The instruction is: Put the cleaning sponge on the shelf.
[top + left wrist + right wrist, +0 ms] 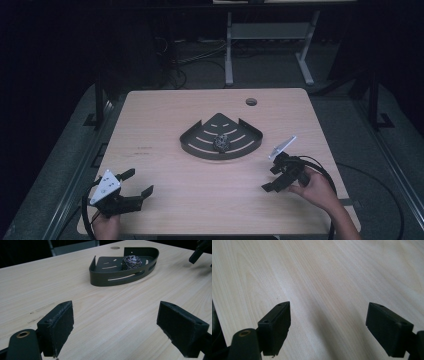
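A dark fan-shaped basket (200,145) with slotted walls sits in the middle of the wooden table (165,125). Inside it, near the curved front wall, lies a steel wool scrubber (221,142). My left gripper (137,182) rests near the table's front left corner, open and holding nothing. In the left gripper view its jaws (115,327) stand wide apart and face the basket (117,277) and the scrubber (131,262). My right gripper (271,178) is to the right of the basket and a little nearer me. It is open too, and in the right gripper view (328,327) there is bare wood between its pads.
A round cable hole (251,102) lies near the table's far edge. Behind the table stands a grey desk frame (229,50) with cables on the dark floor. The right gripper's tip (198,251) shows at the top right of the left gripper view.
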Action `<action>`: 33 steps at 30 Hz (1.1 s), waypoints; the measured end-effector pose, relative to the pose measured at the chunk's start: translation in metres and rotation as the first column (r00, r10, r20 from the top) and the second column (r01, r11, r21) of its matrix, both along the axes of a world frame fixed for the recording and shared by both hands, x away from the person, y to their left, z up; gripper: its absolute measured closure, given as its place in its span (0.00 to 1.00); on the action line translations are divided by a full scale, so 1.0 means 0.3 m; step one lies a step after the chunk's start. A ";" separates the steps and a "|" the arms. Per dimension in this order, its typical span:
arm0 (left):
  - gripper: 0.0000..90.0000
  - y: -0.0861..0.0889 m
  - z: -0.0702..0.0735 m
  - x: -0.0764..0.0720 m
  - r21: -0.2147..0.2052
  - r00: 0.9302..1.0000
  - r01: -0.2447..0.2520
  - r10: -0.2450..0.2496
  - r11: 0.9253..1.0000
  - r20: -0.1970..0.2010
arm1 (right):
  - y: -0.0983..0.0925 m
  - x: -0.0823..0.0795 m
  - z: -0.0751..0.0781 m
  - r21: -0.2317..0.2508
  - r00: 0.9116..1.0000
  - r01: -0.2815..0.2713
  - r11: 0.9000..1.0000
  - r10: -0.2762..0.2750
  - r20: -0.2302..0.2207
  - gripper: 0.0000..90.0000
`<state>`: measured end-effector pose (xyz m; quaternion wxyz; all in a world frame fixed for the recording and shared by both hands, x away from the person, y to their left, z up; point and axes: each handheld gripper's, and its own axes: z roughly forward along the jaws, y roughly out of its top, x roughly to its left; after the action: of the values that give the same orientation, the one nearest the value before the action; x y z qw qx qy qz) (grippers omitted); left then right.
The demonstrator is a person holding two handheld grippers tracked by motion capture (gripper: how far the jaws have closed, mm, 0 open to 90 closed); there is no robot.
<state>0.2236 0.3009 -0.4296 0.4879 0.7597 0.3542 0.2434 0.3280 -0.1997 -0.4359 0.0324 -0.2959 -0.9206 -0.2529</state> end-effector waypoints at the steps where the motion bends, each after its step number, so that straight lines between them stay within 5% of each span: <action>1: 0.15 0.000 0.000 0.000 0.001 1.000 0.000 0.000 1.000 -0.001 | -0.003 -0.004 -0.001 0.001 1.000 0.001 1.000 -0.001 0.002 0.22; 33: 0.15 -0.008 -0.002 0.003 0.011 1.000 0.005 -0.005 1.000 -0.002 | -0.083 -0.136 -0.048 0.050 0.999 0.042 0.998 -0.043 0.025 0.21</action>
<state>0.2244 0.2984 -0.4301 0.4842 0.7635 0.3513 0.2434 0.2871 -0.2246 -0.4504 0.0223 -0.3113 -0.9078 -0.2802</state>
